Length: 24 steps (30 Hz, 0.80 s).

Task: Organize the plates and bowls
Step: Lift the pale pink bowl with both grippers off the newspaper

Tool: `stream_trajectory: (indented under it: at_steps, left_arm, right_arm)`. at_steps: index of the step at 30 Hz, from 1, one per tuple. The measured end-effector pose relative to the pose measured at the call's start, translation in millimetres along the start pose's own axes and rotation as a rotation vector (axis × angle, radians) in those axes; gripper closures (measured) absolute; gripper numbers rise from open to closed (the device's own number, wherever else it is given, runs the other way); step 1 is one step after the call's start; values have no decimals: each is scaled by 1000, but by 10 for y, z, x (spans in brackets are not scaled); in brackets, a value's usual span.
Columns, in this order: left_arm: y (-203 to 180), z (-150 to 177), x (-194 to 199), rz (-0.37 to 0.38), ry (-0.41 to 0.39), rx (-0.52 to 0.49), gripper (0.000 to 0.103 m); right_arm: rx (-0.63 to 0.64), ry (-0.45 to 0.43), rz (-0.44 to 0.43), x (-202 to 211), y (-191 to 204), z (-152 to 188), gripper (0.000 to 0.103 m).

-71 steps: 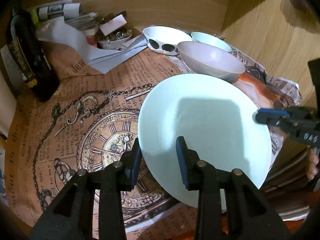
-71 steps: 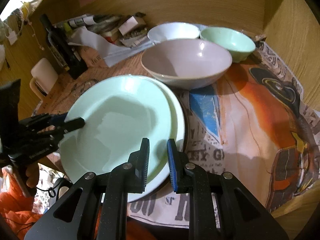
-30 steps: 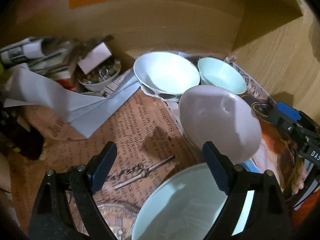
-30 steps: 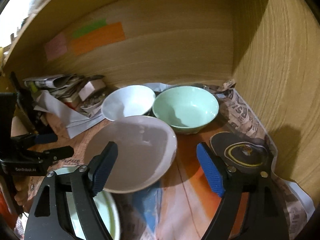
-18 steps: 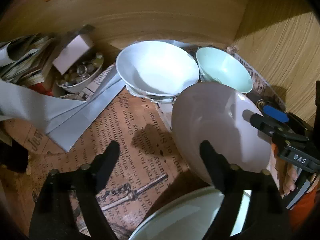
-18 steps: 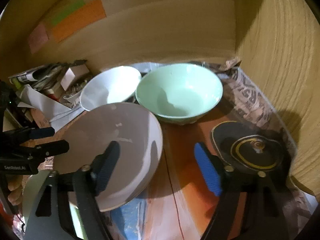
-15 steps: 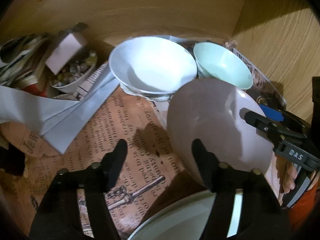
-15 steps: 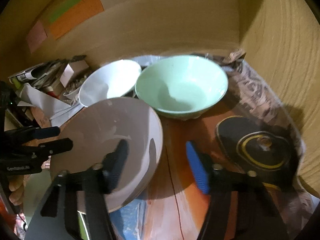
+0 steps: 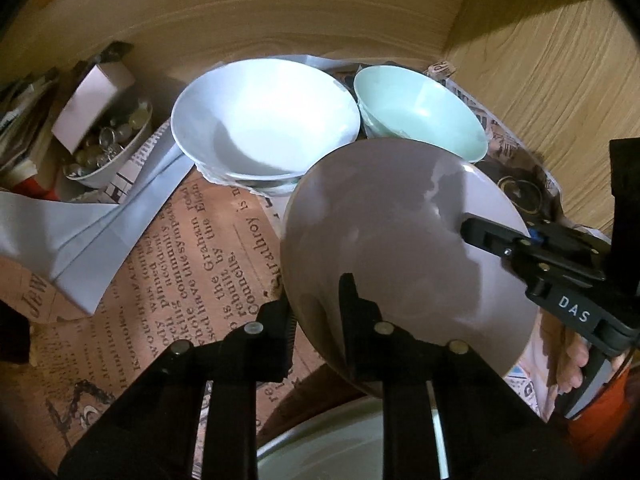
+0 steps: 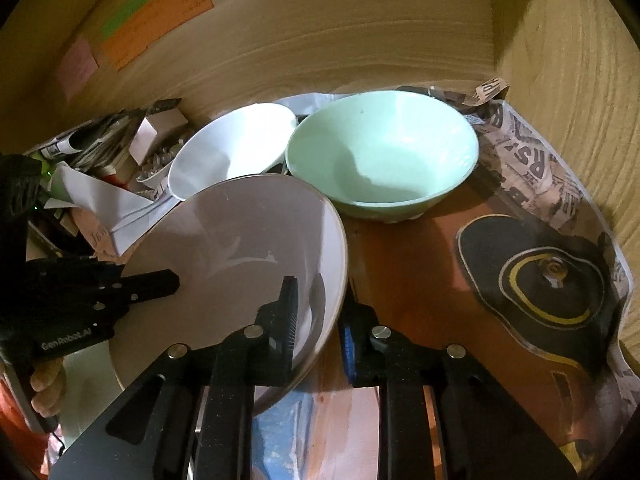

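Both hand-held grippers pinch the pale lilac bowl [image 9: 400, 240] by opposite edges of its rim, presumably so the wide, shallow dish stays balanced when lifted. The left hand-held gripper [image 9: 316, 320] is closing on the near-left rim, one finger inside and one outside; the right hand-held gripper [image 10: 318, 322] is clamped on the right rim the same way. Both point steeply downward. The bowl sits on the newspaper-lined bench [image 9: 192, 240], just in front of the white bowl [image 9: 264, 120] and green bowl [image 10: 380, 156], with a pale green plate [image 9: 340, 448] nearer.
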<state>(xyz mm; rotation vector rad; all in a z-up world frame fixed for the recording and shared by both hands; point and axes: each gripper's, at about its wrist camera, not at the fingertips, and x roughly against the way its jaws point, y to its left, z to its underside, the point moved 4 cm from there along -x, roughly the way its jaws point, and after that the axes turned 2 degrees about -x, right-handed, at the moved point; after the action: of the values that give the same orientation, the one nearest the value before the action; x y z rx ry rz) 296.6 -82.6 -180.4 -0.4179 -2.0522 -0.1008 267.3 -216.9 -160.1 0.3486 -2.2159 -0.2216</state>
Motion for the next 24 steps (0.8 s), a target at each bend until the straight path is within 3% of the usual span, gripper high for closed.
stream_trajectory:
  at_steps: [13,24]
  left_arm:
    - [-26,127,523,6,-130,11,83]
    - [-5,454,1122,-50,-262,1,83]
  right_arm:
    - [35,-105,-13,511,204,13,86]
    - [93,-161,-41,799,541,141,86]
